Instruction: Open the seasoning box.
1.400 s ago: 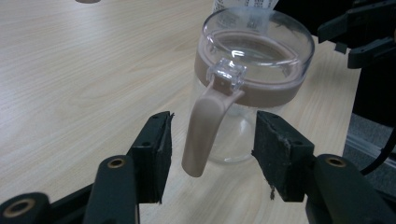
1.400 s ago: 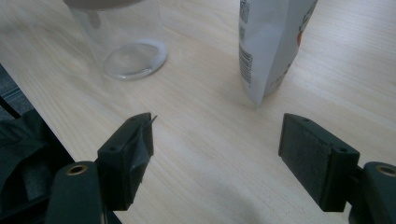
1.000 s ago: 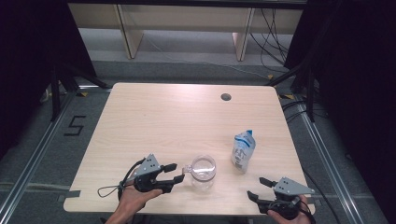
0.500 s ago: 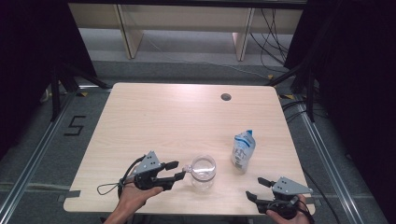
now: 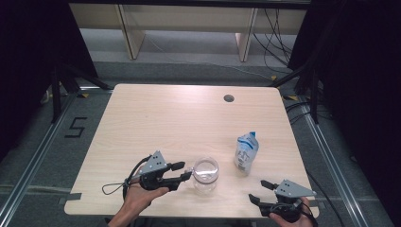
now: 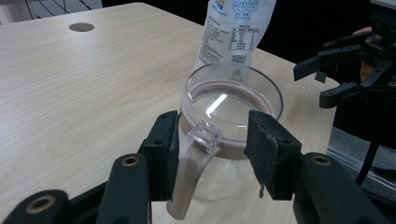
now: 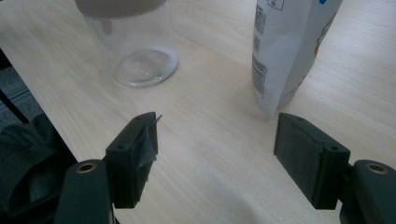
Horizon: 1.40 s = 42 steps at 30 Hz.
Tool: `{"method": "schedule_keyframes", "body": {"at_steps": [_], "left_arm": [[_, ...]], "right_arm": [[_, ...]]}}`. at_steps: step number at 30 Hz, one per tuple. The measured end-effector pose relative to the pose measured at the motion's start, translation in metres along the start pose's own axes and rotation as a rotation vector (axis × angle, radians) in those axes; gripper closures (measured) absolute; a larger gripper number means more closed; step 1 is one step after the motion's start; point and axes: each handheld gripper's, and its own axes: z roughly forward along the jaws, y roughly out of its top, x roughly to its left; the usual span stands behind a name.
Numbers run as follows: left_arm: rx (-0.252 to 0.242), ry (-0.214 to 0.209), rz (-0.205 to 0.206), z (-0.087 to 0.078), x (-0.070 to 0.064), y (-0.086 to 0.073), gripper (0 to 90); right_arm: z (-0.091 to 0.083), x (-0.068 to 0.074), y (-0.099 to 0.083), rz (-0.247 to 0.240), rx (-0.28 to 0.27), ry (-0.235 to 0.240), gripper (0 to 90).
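Our left gripper sits at the near left of the table, jaws apart on either side of the clasp on a clear jar. From the left gripper view we see the left gripper with its pads flanking the small clear clasp and the beige hinge arm; the left pad seems to touch the arm, the right pad stands off it, so nothing is clamped. That jar stands upright near the front edge, its glass lid closed on a beige rim. Just behind and to the right of it we see a white and blue pouch standing upright, a little apart from the jar. Our right gripper is at the near right corner, jaws wide and holding nothing. Along its jaws we look over bare wood toward the jar base and the pouch, both well ahead of the pads
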Motion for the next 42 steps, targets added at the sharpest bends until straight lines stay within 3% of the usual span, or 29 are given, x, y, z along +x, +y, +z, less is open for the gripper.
{"method": "schedule_keyframes", "body": {"at_steps": [6,9,11,12,13,16,18,21,22,24,28,39,40,42], "left_arm": [[0.004,0.009,0.031,0.001,0.000,0.003,66.5],[-0.015,0.004,0.013,0.003,-0.002,0.003,75.9],[-0.011,0.009,0.021,0.003,-0.002,0.004,80.8],[-0.013,0.005,0.018,0.004,-0.002,0.004,82.6],[-0.023,-0.002,0.020,0.004,-0.002,0.004,84.4],[-0.011,0.015,0.029,0.004,-0.002,0.004,88.8],[-0.010,0.014,0.042,0.004,0.000,0.003,89.3],[-0.007,0.027,0.027,0.005,0.000,0.001,89.4],[-0.011,0.021,0.030,0.006,0.001,0.000,89.5],[-0.002,0.033,0.031,0.005,0.001,0.000,89.4],[-0.009,0.042,0.029,0.006,0.002,0.001,89.4],[-0.011,0.032,0.028,0.010,0.002,0.001,89.3],[-0.005,0.035,0.034,0.011,0.002,0.001,89.2],[-0.003,0.037,0.041,0.011,0.001,0.001,89.2]], "right_arm": [[0.001,0.000,0.000,-0.003,0.000,0.003,31.4],[0.000,-0.001,0.000,-0.019,-0.008,-0.018,31.4],[0.001,0.002,0.000,0.017,0.011,-0.001,31.6],[0.003,0.000,0.001,-0.014,0.001,0.010,31.7],[0.002,0.001,0.001,-0.022,0.001,-0.012,31.8],[0.005,0.003,0.003,-0.018,0.006,0.016,32.1],[0.006,0.004,0.003,-0.024,0.012,0.005,32.1],[0.008,0.005,0.004,-0.032,0.009,0.014,32.2],[0.007,0.005,0.005,-0.045,0.006,-0.007,32.3],[0.007,0.009,0.006,-0.006,0.020,0.008,32.4],[0.010,0.008,0.008,-0.042,0.005,0.017,33.2],[0.019,0.011,0.017,-0.069,-0.030,0.026,42.1],[0.019,0.013,0.018,-0.057,-0.012,0.027,42.8],[0.022,0.012,0.019,-0.081,-0.027,0.025,43.3]]}}
